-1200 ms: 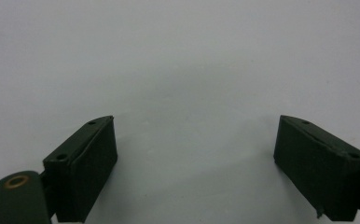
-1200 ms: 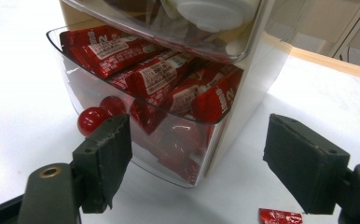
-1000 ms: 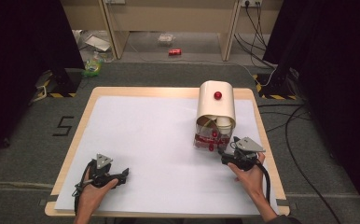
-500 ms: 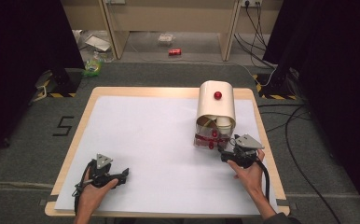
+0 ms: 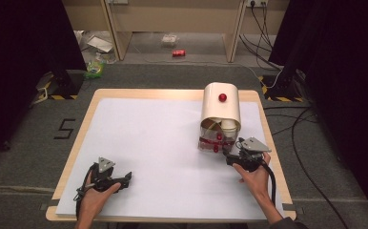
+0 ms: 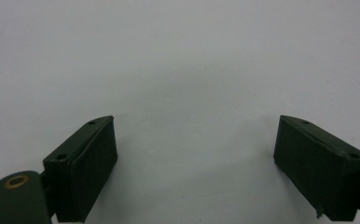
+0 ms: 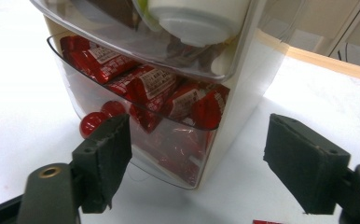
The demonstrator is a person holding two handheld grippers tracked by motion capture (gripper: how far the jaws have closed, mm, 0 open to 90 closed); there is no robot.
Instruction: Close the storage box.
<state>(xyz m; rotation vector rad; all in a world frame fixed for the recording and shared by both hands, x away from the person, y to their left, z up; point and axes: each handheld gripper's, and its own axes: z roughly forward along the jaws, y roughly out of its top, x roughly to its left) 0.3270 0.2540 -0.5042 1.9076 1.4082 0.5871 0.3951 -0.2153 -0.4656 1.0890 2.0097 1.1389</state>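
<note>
- The cream snack dispenser (image 5: 221,112) stands upright on the far right part of the white surface (image 5: 153,143), with a red knob (image 5: 222,97) on its curved lid. Its clear lower drawer (image 7: 141,130) is packed with red wrapped snacks (image 7: 145,86), and a small red pull knob (image 7: 92,123) sits at the drawer front.
- A white cup (image 7: 192,18) lies on its side in the compartment above the drawer.
- The step in hand looks like getting at the drawer or a snack in it. To do it well, I would bring the jaws squarely onto the pull knob rather than the slippery clear wall, close gently, and draw straight out so the light dispenser does not slide or tip.
- The right gripper (image 5: 234,155) lies low and near level just in front of the dispenser, aimed at the drawer. Its jaws have just narrowed slightly but stand wide, with nothing pinched between them.
- The left gripper (image 5: 117,179) rests well apart at the near left of the surface. Its jaws are spread wide over bare white.
</note>
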